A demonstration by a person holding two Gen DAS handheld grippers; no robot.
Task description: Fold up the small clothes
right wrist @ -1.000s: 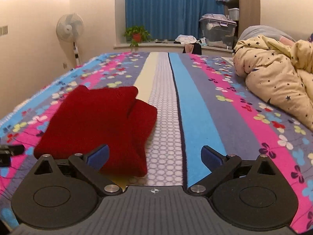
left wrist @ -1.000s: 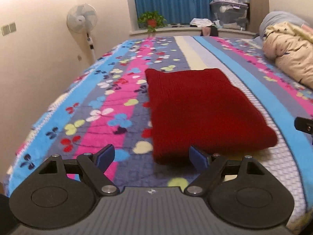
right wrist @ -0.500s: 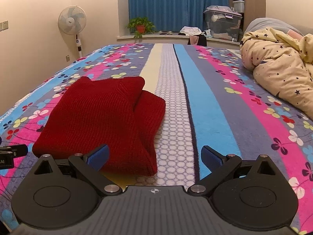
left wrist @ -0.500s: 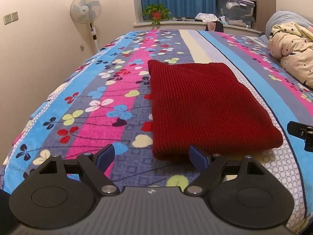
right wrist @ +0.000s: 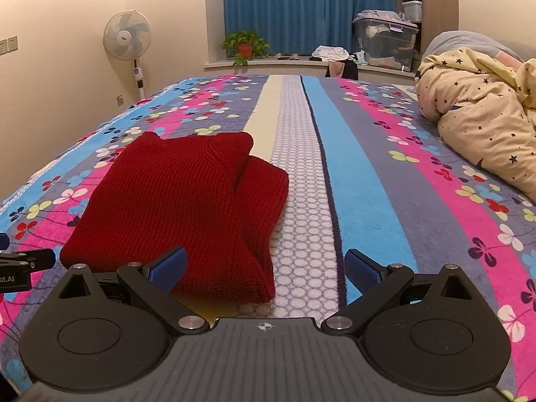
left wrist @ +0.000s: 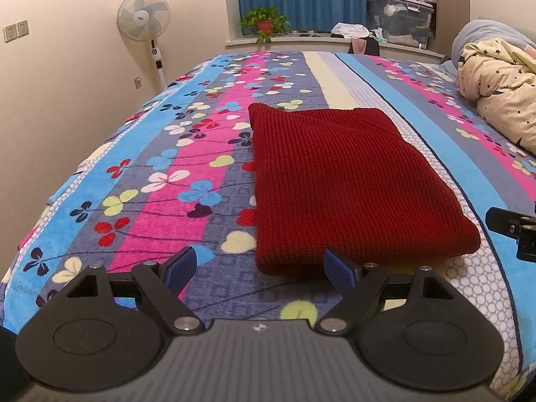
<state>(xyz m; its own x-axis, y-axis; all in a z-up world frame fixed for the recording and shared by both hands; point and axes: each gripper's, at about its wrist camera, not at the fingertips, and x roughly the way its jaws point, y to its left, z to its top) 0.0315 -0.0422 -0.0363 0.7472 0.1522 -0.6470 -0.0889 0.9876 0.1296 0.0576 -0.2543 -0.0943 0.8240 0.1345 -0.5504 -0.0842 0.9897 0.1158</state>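
This is a bedroom in a home. A big bed [left wrist: 187, 181] with a bright flowery blanket fills the room. A soft starry quilt [right wrist: 475, 117] lies bunched up on it. A standing fan [left wrist: 144, 20] is by the wall, and blue curtains [right wrist: 288, 10] hang behind a potted plant [right wrist: 244, 45] on the sill.

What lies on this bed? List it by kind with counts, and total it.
Red knitted garment, folded: 1
Star-print quilt, bunched: 1
Grey pillow: 1
Total: 3
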